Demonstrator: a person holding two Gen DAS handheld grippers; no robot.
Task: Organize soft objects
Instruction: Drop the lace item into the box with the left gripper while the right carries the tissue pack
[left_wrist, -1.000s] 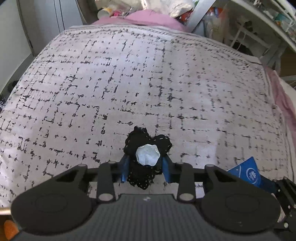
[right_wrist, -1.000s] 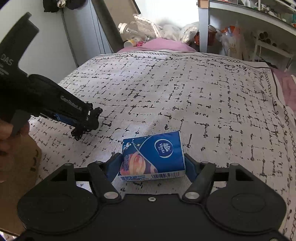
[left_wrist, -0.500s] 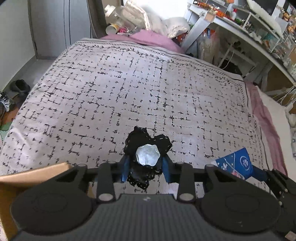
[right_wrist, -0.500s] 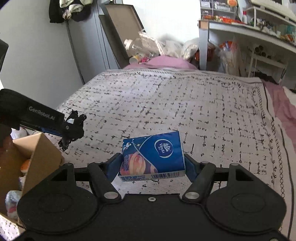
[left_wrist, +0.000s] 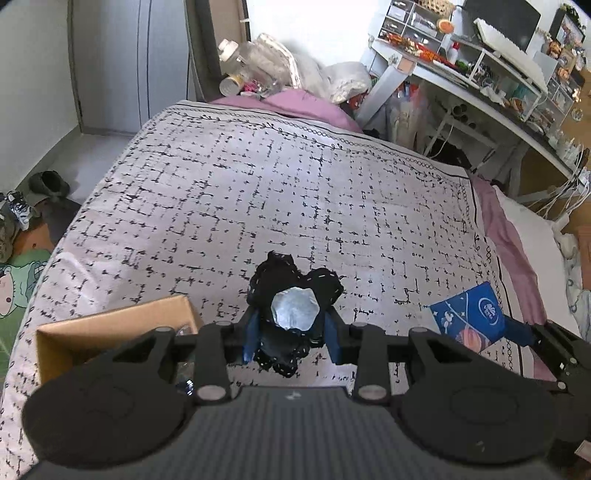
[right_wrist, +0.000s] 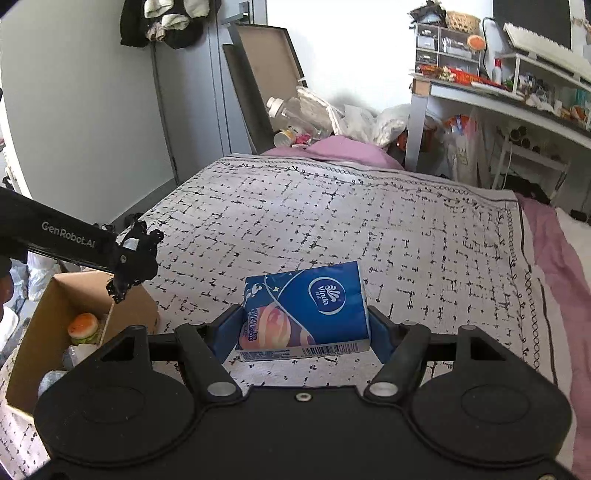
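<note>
Two hand-held grippers hang above the bed (left_wrist: 295, 192): the left hand-held gripper (left_wrist: 291, 332) pinches a black lacy bundle (left_wrist: 291, 291), with an open cardboard box (right_wrist: 48, 314) just below to its left. The right hand-held gripper (right_wrist: 306, 328) clamps a blue tissue pack (right_wrist: 306, 306) between its fingers.

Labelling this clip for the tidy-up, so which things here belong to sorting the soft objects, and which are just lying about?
Job:
left gripper holding black lace scrunchie
right gripper holding blue tissue pack
cardboard box

Lying about:
shoes on the floor
cluttered desk
clothes on the door
</note>
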